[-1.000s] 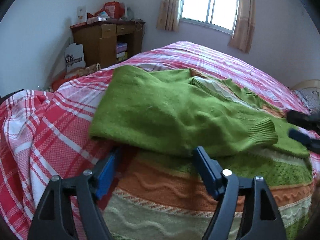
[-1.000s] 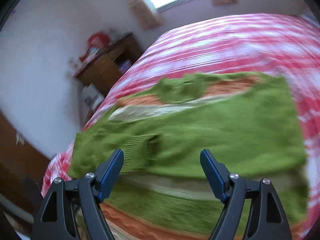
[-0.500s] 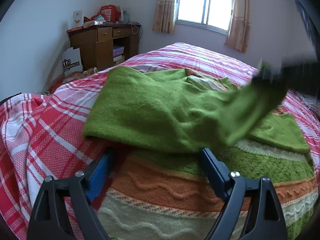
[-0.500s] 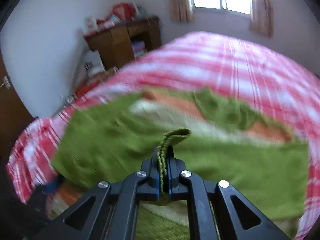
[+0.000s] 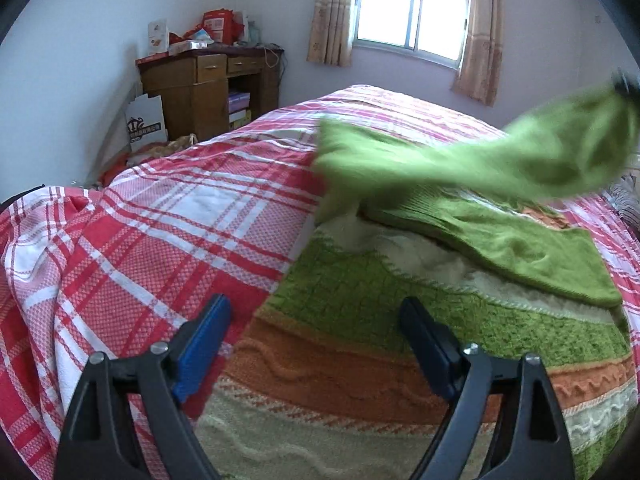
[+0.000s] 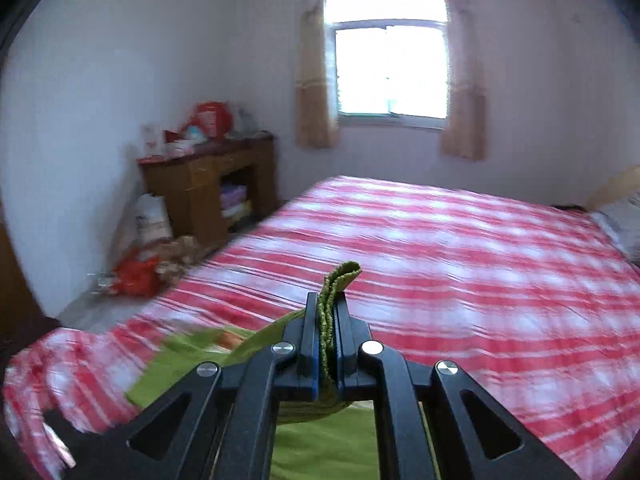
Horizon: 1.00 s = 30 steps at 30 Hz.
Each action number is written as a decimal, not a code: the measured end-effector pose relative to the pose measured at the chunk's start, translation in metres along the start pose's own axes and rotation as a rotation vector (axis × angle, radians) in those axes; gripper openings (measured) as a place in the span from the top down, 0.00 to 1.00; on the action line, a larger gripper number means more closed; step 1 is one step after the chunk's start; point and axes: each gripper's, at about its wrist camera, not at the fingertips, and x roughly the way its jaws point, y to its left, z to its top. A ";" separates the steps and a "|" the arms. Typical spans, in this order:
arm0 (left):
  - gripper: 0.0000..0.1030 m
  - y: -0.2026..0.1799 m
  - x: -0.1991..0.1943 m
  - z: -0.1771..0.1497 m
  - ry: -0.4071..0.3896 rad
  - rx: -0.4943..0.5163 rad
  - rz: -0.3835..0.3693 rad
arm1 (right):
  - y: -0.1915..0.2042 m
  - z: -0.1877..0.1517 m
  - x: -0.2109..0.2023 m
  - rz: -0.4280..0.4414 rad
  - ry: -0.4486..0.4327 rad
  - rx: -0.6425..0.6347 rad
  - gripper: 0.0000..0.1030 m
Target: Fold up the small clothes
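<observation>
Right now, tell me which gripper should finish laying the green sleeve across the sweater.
Right. The right gripper is shut on the green sleeve, lifted above the sweater. The left gripper is open, holding nothing.

Bed point(image 5: 192, 216) w/ red-white plaid cover. On it: striped knit sweater point(image 5: 360, 344), green/orange/cream, spread flat near front edge; pillow point(image 6: 624, 220) at far right.

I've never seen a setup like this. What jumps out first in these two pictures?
A bright green sweater sleeve sweeps through the air at the upper right of the left view, its cuff pinched in the shut right gripper. Below it the striped sweater lies on the red plaid bedspread, with the open left gripper poised over its hem.
</observation>
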 end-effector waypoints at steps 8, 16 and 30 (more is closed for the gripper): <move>0.13 -0.002 0.002 0.001 0.004 0.011 0.019 | -0.077 -0.116 0.062 -0.138 0.269 0.015 0.95; 0.10 -0.004 0.003 0.002 0.023 0.023 0.021 | -0.123 -0.148 0.033 -0.292 0.302 0.142 0.50; 0.09 -0.044 0.008 0.060 -0.016 0.102 0.126 | -0.072 -0.120 0.033 -0.039 0.259 0.080 0.82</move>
